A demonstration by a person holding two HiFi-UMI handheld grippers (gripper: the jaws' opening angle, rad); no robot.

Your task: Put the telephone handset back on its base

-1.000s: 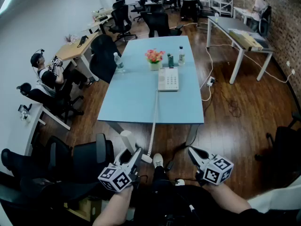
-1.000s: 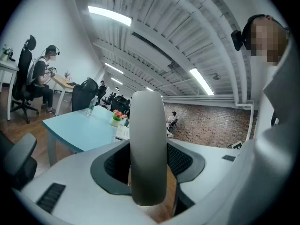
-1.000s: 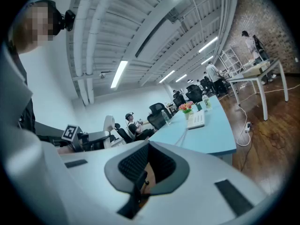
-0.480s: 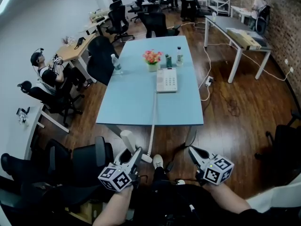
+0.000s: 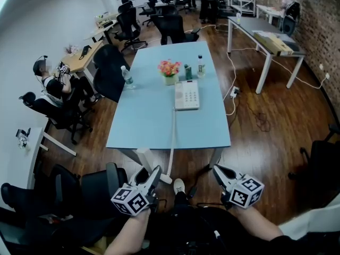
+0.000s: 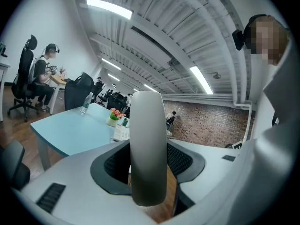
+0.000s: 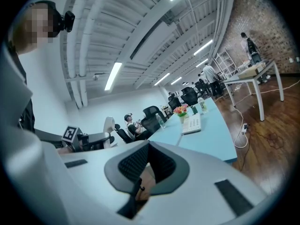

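The white telephone base lies on the light blue table, some way in front of me. Its coiled cord runs off the table's near edge down to the white handset. My left gripper is shut on the handset, which stands upright between the jaws in the left gripper view. The base shows small behind it. My right gripper hangs beside it, shut on nothing. In the right gripper view the right gripper points toward the table and base.
A flower pot and bottles stand behind the base; another bottle is at the table's left edge. Black office chairs stand near my left. A person sits at the left; cables lie right of the table.
The table and base have slid slightly up and left in the head view. Both grippers keep their places, the left still on the handset.
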